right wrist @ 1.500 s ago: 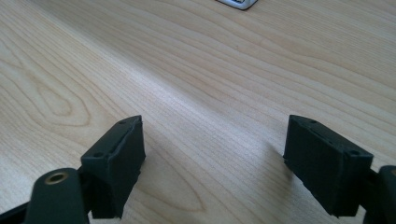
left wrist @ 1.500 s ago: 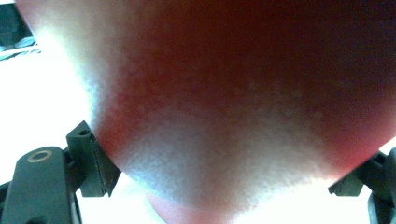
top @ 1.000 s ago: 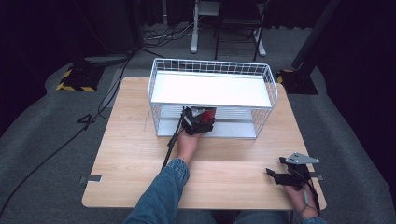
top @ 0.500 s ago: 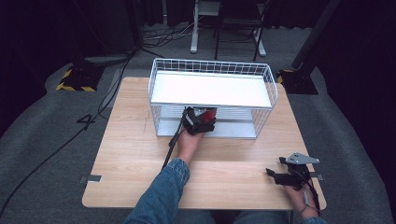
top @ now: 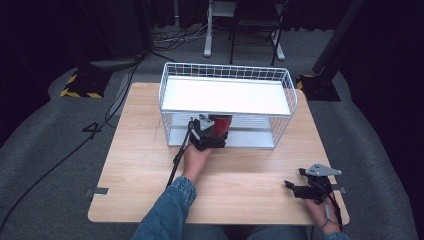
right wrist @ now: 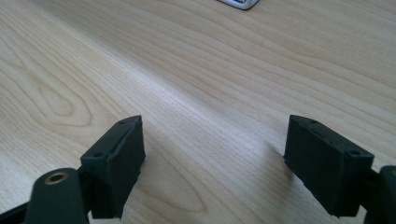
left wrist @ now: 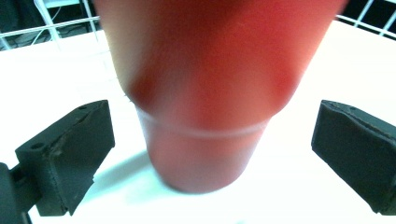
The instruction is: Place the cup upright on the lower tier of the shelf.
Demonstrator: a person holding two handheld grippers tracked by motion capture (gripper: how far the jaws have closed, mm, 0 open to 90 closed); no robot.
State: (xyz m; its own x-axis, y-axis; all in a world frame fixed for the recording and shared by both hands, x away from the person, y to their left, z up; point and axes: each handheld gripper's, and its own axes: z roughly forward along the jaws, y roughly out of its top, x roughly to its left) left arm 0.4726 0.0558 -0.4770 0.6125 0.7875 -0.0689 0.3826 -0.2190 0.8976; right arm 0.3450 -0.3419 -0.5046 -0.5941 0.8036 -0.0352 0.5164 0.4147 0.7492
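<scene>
High view: left hand-held gripper (top: pixel 216 131) at front of white wire two-tier shelf rack (top: pixel 226 72) on light wooden bench (top: pixel 135 155); red plastic tapered cup (top: pixel 220 123) stands on rack's lower white shelf, just ahead of gripper. Right hand-held gripper (top: pixel 294 183) rests low near bench's right front corner, well apart from rack.

Left gripper view: jaws have just been opening, now wide; red cup (left wrist: pixel 210 107) upright between them, pads clear of its sides.

Right gripper view: right hand-held gripper (right wrist: pixel 212 163) jaws spread wide over bare wood, holding nothing.
</scene>
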